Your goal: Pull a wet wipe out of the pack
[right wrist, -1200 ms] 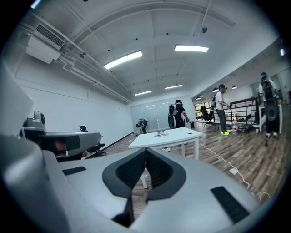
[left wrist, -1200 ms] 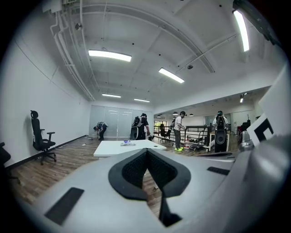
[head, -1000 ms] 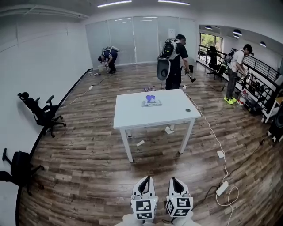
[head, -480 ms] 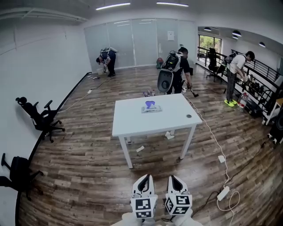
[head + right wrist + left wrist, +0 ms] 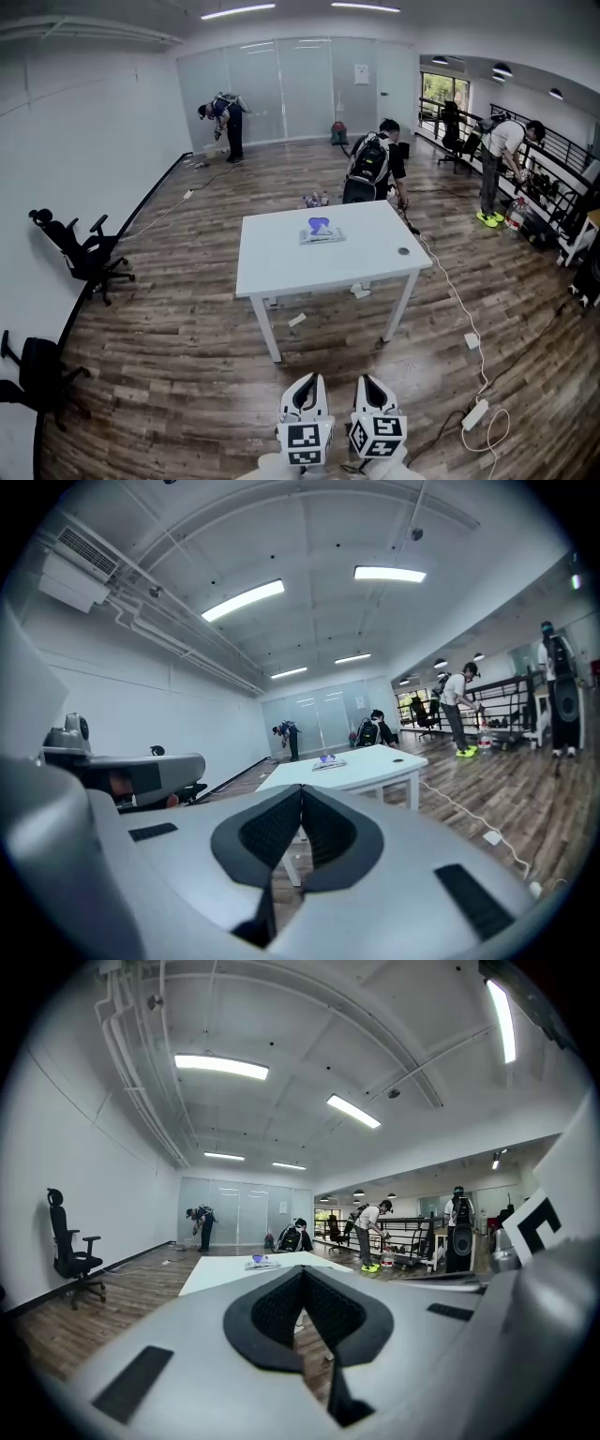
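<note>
The wet wipe pack (image 5: 321,231), flat and pale with a purple top, lies on the far half of a white table (image 5: 281,267). It shows small in the left gripper view (image 5: 262,1262) and the right gripper view (image 5: 327,760). My left gripper (image 5: 307,386) and right gripper (image 5: 370,386) sit side by side at the bottom of the head view, well short of the table. Both are shut with nothing between their jaws, as seen along the left gripper (image 5: 302,1279) and the right gripper (image 5: 302,796).
A person with a backpack (image 5: 371,167) bends just behind the table. Other people stand at the far wall (image 5: 225,117) and at the right railing (image 5: 502,155). Office chairs (image 5: 82,253) line the left wall. A white cable with a power strip (image 5: 476,413) runs over the floor at the right.
The table and the pack have come nearer in the head view as I moved toward them. The person behind the table has bent down. Both grippers stay shut.
</note>
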Demonstrator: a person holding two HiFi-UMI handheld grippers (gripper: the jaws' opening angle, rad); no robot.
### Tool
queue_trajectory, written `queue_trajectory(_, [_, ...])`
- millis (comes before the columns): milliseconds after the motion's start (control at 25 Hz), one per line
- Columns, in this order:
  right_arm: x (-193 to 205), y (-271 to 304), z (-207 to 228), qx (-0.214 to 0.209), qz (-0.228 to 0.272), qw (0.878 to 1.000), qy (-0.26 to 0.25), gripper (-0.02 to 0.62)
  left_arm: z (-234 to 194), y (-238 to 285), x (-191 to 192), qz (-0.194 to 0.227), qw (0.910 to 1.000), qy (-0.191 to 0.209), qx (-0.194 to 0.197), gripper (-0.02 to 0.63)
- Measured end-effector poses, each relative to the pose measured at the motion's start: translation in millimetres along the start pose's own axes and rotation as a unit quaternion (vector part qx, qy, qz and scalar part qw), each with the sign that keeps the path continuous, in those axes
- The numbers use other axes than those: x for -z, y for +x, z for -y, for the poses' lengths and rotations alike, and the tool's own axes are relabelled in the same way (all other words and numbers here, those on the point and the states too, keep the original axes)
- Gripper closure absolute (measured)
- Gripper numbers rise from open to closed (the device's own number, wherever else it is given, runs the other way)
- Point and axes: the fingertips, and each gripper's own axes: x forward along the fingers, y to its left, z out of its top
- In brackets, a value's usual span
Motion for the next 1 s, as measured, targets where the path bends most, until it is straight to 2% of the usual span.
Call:
queue_trajectory(240, [-2.1,24.2,-2.2,0.002,-0.009,1.0,-0.001,0.586,-15.2,20.4,-1.8,-0.005,1.0,-0.002,-0.001,0.606])
queue_trajectory(760, [-23.0,98.8,-5.0,0.003,0.004,1.0,0.001,0.586,-50.9,84.2,-6.6,-0.002,0.9999,0.006,0.011,0.606])
queue_trajectory(1000, [-18.2,117.2,-2.6,0.007,-0.001,1.0,0.002,0.586,-61.2,102.5,-2.2,-0.005,0.9999,0.005,0.014,0.606])
